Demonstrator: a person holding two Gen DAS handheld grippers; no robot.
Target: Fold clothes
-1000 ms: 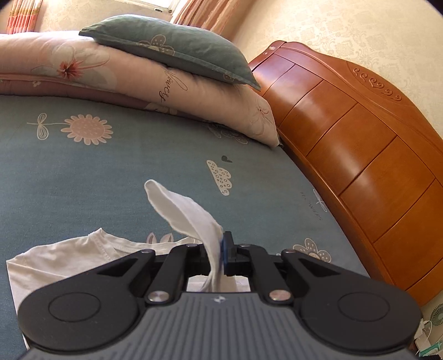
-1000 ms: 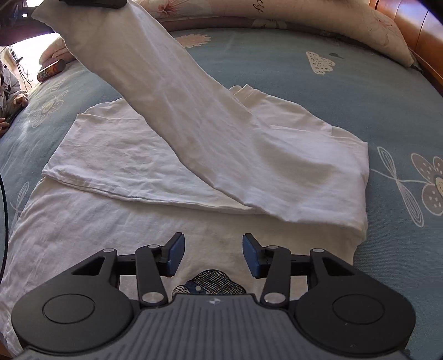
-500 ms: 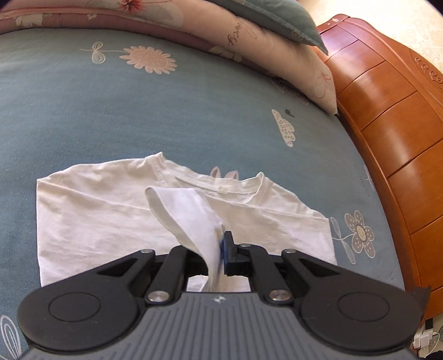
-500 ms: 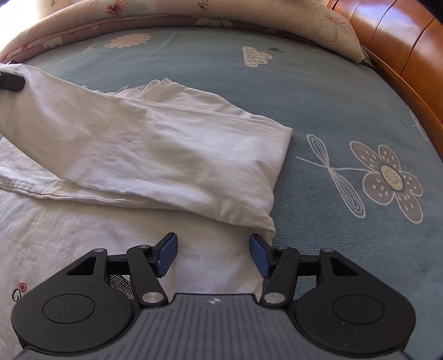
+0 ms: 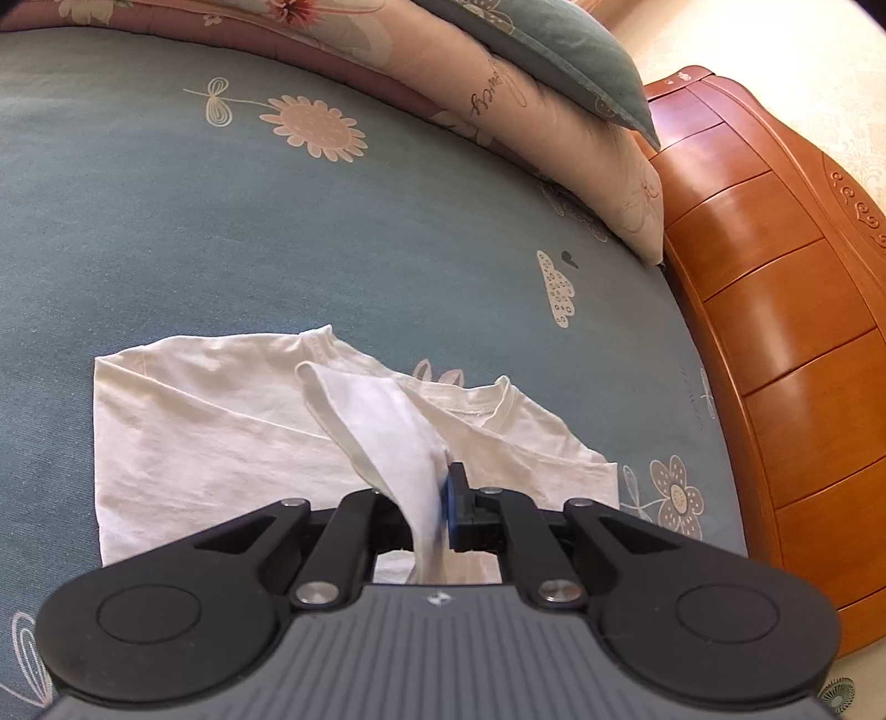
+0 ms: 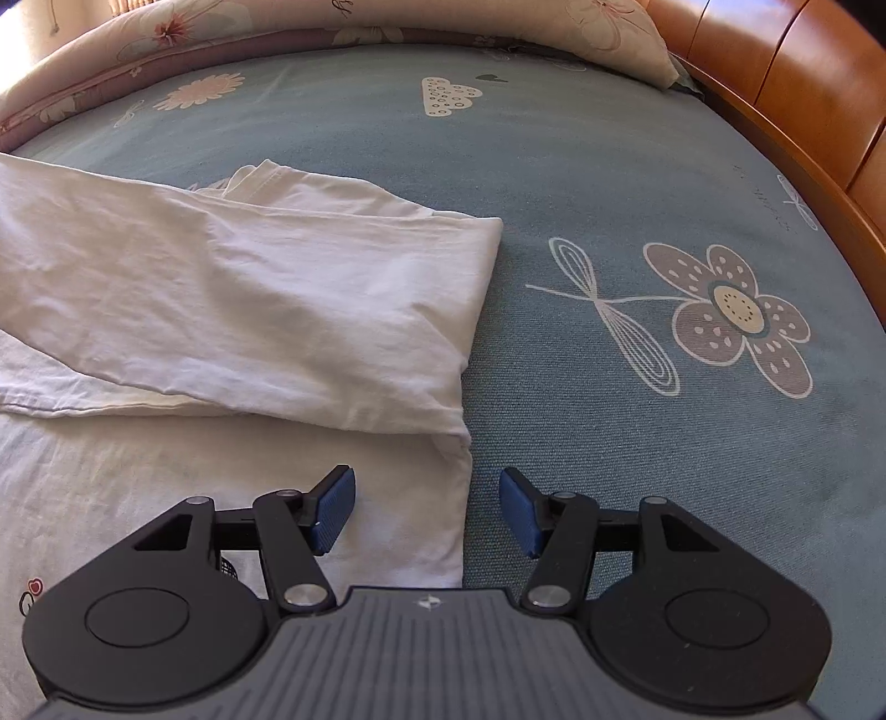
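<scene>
Lying on the blue-green flowered bed (image 5: 288, 232), the white T-shirt (image 5: 210, 421) is spread with its collar toward the pillow end and its folded side near the edge that runs along the wooden bed frame (image 5: 775, 310). One part of the shirt is drawn up off the rest as a narrow white band that rises into the left claw (image 5: 443, 498), whose jaws are pressed together on that cloth; a blue pad shows against the fabric on one side. That claw points down at a slant toward the shirt's upper half, with the collar just beyond its tips.

In the right wrist view the lifted part runs as a broad white panel from the left border across the shirt (image 6: 232, 299) to the folded edge, lying over the lower layer. The right claw (image 6: 426, 512) points steeply down over the shirt's side edge, its jaws spread and gripping nothing: the left pad hangs over white cloth, the right pad over bare bed (image 6: 637, 166) sheet, and the shirt's edge runs between them. Whether the pads touch the surface cannot be told.

A pink floral quilt (image 5: 498, 94) and a grey-green pillow (image 5: 559, 50) lie stacked at the head end of the bed, next to the wooden frame.
</scene>
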